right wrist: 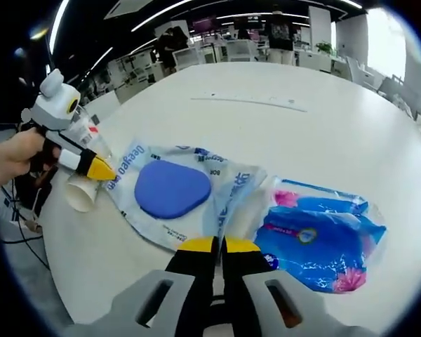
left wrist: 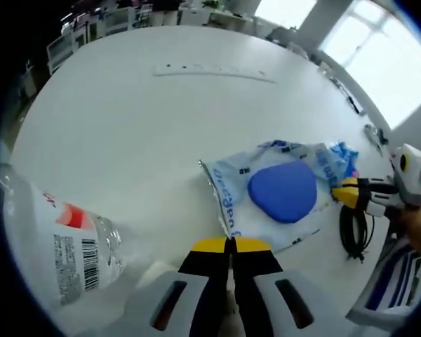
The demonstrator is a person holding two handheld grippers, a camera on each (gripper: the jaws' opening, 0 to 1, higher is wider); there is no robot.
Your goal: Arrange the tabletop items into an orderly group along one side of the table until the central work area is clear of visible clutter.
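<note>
the left tool (left wrist: 231, 245) has its yellow-tipped jaws pressed together, pinching the near edge of a wet wipes pack (left wrist: 274, 196), a soft crinkled plastic pouch with a rounded blue lid. the right tool (right wrist: 218, 243) is likewise closed, gripping the opposite edge of the same pack (right wrist: 179, 193). so the pack lies between the two tools on the round white desk (left wrist: 140, 133), smooth and matte.

to the left of the left tool stands a clear plastic bottle (left wrist: 52, 249) with a white barcode label and a red mark. beyond the pack, beside the other tool, a black cable (left wrist: 356, 232) coils at the desk edge.

just right of the right tool lies a glossy blue tissue pack (right wrist: 316, 239) with pink flowers, touching the wipes pack. a white paper cup (right wrist: 81, 194) lies on its side under the left tool's tip (right wrist: 98, 168). a long thin strip (right wrist: 249, 100) lies well ahead, far across the desk.
</note>
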